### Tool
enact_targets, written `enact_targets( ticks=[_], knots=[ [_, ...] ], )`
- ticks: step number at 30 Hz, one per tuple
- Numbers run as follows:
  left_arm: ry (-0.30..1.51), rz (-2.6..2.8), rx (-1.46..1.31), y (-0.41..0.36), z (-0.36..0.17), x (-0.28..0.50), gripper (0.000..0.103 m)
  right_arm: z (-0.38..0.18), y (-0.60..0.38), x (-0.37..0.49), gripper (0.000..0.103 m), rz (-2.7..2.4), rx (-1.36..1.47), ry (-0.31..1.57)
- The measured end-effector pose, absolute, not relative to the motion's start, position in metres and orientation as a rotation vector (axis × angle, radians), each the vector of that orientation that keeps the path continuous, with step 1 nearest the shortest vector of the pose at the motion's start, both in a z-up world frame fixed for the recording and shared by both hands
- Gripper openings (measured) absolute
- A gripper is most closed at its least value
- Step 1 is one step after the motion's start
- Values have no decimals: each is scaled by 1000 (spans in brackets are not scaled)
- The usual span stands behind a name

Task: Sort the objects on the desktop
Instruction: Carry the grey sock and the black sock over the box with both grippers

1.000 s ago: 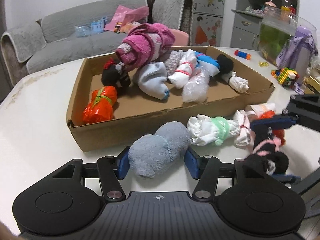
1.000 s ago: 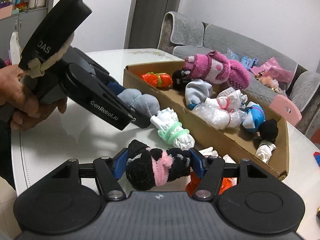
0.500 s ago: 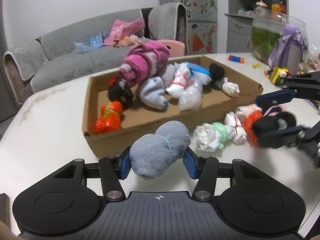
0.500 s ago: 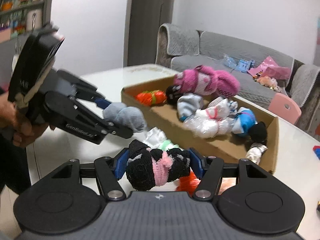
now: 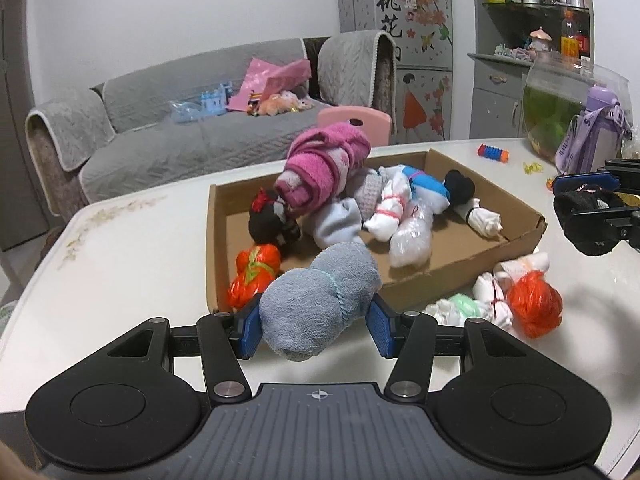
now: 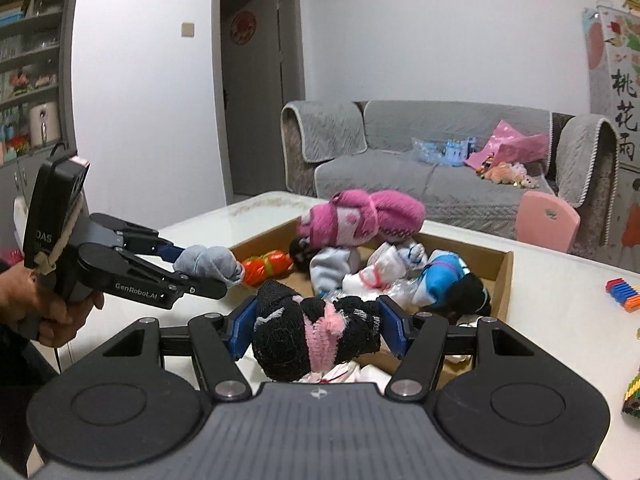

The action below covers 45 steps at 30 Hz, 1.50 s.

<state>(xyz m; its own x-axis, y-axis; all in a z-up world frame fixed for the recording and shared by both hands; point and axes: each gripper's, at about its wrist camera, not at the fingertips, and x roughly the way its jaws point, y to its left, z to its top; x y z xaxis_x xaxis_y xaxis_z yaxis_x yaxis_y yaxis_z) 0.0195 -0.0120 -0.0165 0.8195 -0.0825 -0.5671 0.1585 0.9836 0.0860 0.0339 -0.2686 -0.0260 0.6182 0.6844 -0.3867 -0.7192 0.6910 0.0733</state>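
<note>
My left gripper (image 5: 314, 330) is shut on a grey-blue sock roll (image 5: 320, 300), held in the air just before the near wall of the cardboard box (image 5: 460, 268). My right gripper (image 6: 318, 330) is shut on a black sock roll tied with pink (image 6: 316, 330), raised over the box's near edge (image 6: 505, 276). Each gripper shows in the other's view: the right one (image 5: 584, 216) at the far right, the left one (image 6: 208, 266) at the left with a hand on its grip. Inside the box lie several bundles, among them a big pink roll (image 5: 324, 168).
On the white table (image 5: 132, 264) before the box lie an orange bundle (image 5: 534, 304), a white one (image 5: 494, 292) and a white-green one (image 5: 456, 306). A fish bowl (image 5: 568, 108), a purple bottle (image 5: 592, 132) and small toys (image 6: 622, 294) stand at the right. A grey sofa (image 6: 440, 160) lies beyond.
Both grippers have risen off the table with their sock rolls. The right one has moved up toward the box's right end and rolled level; the box now looks lower in both views.
</note>
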Motion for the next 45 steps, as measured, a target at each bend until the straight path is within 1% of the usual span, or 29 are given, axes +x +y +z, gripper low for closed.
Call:
enact_targets(
  ticks=[13, 18, 24, 32, 45],
  knots=[
    [569, -140, 170, -20, 3, 52, 59, -9, -268, 57, 59, 815, -29, 355],
    [554, -143, 239, -32, 5, 72, 60, -4, -269, 76, 59, 825, 15, 345],
    [536, -141, 294, -43, -1, 88, 60, -5, -268, 98, 59, 820, 40, 352],
    [562, -160, 298, -48, -9, 108, 60, -15, -257, 122, 59, 824, 28, 393],
    [606, -166, 287, -45, -23, 126, 60, -16, -250, 127, 59, 841, 26, 402]
  ],
)
